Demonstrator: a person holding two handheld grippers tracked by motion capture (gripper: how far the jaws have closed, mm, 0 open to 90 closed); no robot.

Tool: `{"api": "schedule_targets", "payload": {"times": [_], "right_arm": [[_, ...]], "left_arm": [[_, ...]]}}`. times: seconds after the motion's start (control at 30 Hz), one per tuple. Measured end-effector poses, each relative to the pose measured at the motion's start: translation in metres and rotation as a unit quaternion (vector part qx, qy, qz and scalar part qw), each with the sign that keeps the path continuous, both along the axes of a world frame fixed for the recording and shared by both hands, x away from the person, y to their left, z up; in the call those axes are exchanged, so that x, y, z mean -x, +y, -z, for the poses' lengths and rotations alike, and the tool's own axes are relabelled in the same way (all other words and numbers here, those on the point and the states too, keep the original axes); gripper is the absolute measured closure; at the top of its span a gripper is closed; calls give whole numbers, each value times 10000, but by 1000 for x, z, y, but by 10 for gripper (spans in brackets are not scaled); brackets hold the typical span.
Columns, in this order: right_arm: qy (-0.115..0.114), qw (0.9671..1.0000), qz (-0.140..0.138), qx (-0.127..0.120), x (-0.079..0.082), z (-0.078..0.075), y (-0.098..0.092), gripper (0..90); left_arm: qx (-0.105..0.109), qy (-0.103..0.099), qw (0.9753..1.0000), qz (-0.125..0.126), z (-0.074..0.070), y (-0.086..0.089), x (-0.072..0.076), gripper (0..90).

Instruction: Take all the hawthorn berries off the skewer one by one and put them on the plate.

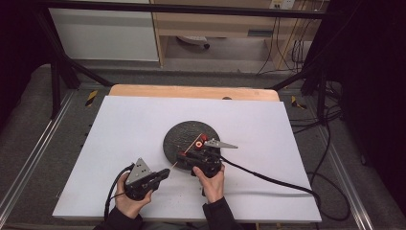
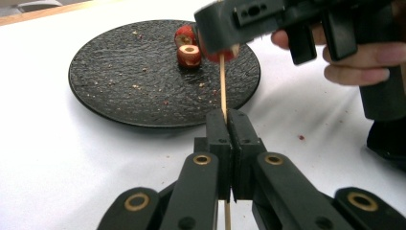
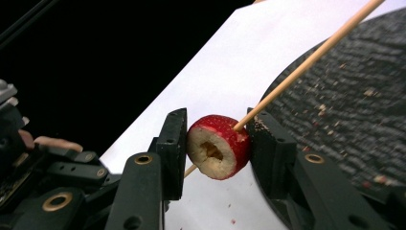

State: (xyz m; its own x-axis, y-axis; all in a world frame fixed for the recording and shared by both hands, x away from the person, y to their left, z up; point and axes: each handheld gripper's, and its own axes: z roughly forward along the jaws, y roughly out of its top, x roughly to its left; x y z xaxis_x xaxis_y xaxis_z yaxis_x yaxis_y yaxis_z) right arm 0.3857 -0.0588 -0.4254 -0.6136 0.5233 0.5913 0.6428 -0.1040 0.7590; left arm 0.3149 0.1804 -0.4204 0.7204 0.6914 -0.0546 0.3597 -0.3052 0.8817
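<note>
Two grippers: left gripper point(image 2: 229, 125) clamps skewer point(image 2: 222, 81) (no legible writing), fruit ring point(image 3: 219, 146) seemingly threaded.

Plate point(image 1: 178, 139) sits on the table point(image 1: 124, 124), roughly centre, slightly toward the near edge. Two fruit slices point(image 2: 188, 45) lie on the plate's right part, touching each other. Right gripper point(image 1: 200, 152) is over the plate's near-right rim, a third slice point(image 3: 219, 146) between its jaws, threaded on the skewer point(image 2: 222, 84). Skewer runs from there toward the near-left, into the left gripper point(image 1: 160, 176), which is off the plate, near the near edge.
</note>
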Motion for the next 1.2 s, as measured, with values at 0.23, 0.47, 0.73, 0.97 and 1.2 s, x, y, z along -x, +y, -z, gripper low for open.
{"api": "schedule_targets", "payload": {"times": [0.23,0.47,0.73,0.97,1.2], "right_arm": [[-11,10000,50,76,-11,-10,-7,613],[-81,9998,146,141,-21,-24,-16,613],[-175,9993,270,185,-32,-39,-28,613],[-206,9986,423,246,-44,-49,-39,614],[-233,9973,579,381,-57,-58,-50,614]], "left_arm": [[50,-4,10000,-22,-1,2,0,886],[93,-34,9999,-20,-3,3,0,885],[123,-56,9999,-12,-4,4,1,885],[133,-55,9999,-21,-4,5,1,886],[115,-47,9999,-20,-4,5,1,885]]}}
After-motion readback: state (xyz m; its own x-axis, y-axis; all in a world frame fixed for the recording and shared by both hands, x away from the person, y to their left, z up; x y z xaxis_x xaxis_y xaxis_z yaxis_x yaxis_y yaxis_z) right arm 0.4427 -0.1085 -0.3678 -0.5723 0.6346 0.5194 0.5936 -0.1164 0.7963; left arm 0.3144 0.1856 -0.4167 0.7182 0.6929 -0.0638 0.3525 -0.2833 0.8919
